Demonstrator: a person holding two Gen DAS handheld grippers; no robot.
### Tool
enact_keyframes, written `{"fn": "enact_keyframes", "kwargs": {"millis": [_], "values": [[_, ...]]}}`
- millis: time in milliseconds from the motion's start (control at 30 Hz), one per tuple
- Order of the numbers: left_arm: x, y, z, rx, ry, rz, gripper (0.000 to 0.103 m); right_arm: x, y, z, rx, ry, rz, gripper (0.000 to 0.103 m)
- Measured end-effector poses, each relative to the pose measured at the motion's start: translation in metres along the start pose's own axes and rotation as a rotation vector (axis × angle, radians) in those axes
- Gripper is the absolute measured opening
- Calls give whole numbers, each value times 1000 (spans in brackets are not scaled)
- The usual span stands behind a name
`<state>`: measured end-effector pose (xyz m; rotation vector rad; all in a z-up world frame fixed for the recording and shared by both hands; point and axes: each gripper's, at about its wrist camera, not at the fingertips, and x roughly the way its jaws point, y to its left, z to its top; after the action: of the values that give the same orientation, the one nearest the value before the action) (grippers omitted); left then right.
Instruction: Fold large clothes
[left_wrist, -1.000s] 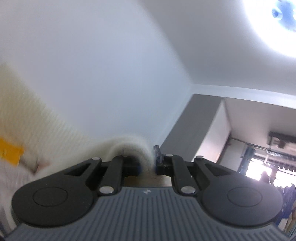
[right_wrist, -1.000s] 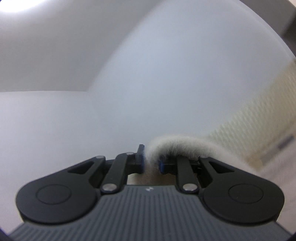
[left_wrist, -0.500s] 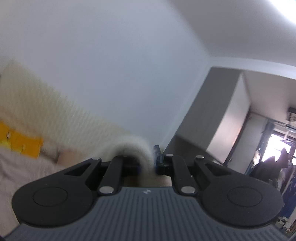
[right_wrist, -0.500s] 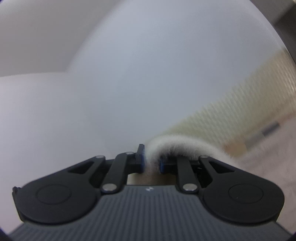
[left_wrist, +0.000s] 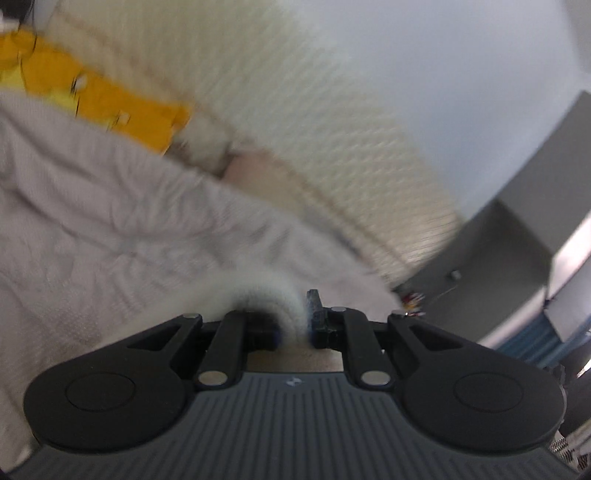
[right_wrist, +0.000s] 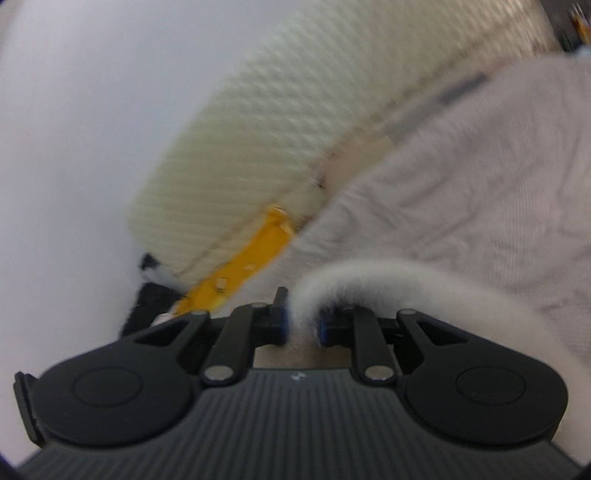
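A fuzzy white edge of the garment (left_wrist: 258, 291) is clamped by the left gripper (left_wrist: 294, 325); the cloth is squeezed between the two black fingers and it curves up and over to the left of them. In the same way, a fuzzy white edge of the same garment (right_wrist: 369, 273) is gripped by the right gripper (right_wrist: 302, 325), and from there the cloth arches to the right and down past the gripper body. Both pairs of fingers are closed firmly on the fabric, with only the thickness of the cloth between the blue pads.

Beyond the grippers, the rest of the garment is seen as a wide pale grey-white sheet with soft wrinkles. In the left wrist view it fills the left and middle part; in the right wrist view it fills the right side. It seems to be spread on a bed, but the surface under it is hidden.

Behind the garment, a cream headboard (left_wrist: 295, 92) with a quilted pattern is seen, and just beside it a yellow cloth (left_wrist: 110, 96) is lying. A plain white wall (left_wrist: 461, 74) stands behind the headboard. At the far right of the left wrist view, a grey wall (left_wrist: 517, 229) is visible. Both views are blurred.
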<state>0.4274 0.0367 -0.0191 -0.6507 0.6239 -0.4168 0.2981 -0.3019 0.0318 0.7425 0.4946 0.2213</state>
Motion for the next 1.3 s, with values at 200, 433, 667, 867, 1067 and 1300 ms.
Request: {"fn": "enact_keyframes", "kwargs": {"millis": [200,433,667,867,1067,1300], "values": [[122,78,2,-7,95,82,15,124,-69,-6,45,99,-104,19],[184,118,-18,-18,221,199,15,189,-132,-26,137,228,-195,19],[174,110,-15,-26,250,206,17,190,-133,-18,146,282,-179,22],[135,81,-6,-51,276,84,78,191,-117,-14,139,320,-121,67],[89,53,-20,56,248,31,78,149,-91,-23,61,293,-32,70],[22,30,-70,128,222,78,78,72,-74,-52,-24,222,-69,70]]}}
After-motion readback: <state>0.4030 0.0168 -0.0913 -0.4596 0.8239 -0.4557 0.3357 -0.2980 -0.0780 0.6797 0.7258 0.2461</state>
